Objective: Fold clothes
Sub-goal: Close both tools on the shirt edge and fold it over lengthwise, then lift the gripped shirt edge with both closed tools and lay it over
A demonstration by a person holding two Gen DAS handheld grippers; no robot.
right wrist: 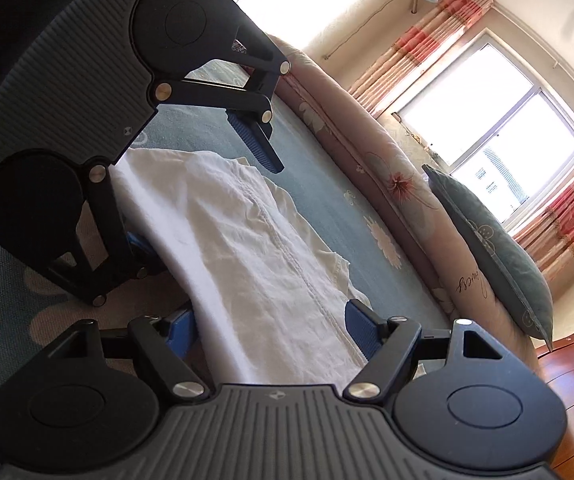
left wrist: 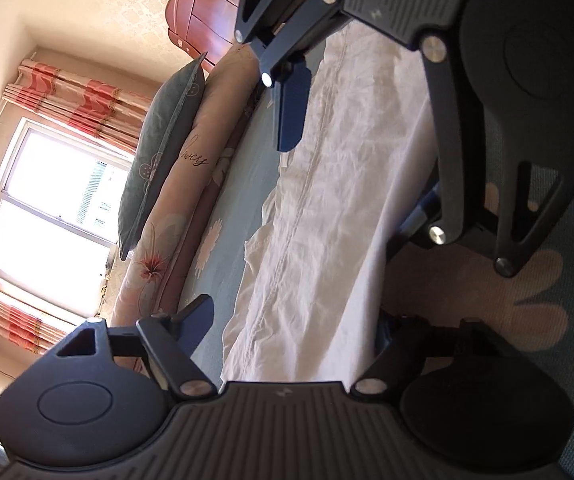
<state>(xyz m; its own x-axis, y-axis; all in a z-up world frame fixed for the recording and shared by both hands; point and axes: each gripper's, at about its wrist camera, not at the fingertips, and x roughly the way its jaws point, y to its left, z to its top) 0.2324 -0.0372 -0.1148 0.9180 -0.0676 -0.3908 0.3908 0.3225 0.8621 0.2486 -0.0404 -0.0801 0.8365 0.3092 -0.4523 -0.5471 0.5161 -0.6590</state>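
Observation:
A white wrinkled garment (left wrist: 327, 200) lies in a long strip on the blue floral bedsheet (left wrist: 243, 168). It also shows in the right wrist view (right wrist: 255, 248). My left gripper (left wrist: 295, 320) is open, its fingers straddling one end of the strip. My right gripper (right wrist: 271, 328) is open and straddles the other end. Each gripper appears in the other's view: the right one (left wrist: 351, 140) at the top, the left one (right wrist: 195, 200) at the upper left. Both stand open over the cloth edge.
A rolled pink floral quilt (left wrist: 175, 220) and a grey-green pillow (left wrist: 159, 148) lie along the far side of the bed. A wooden headboard (left wrist: 203, 4) is at one end. A window with red-striped curtains (right wrist: 495, 128) is behind.

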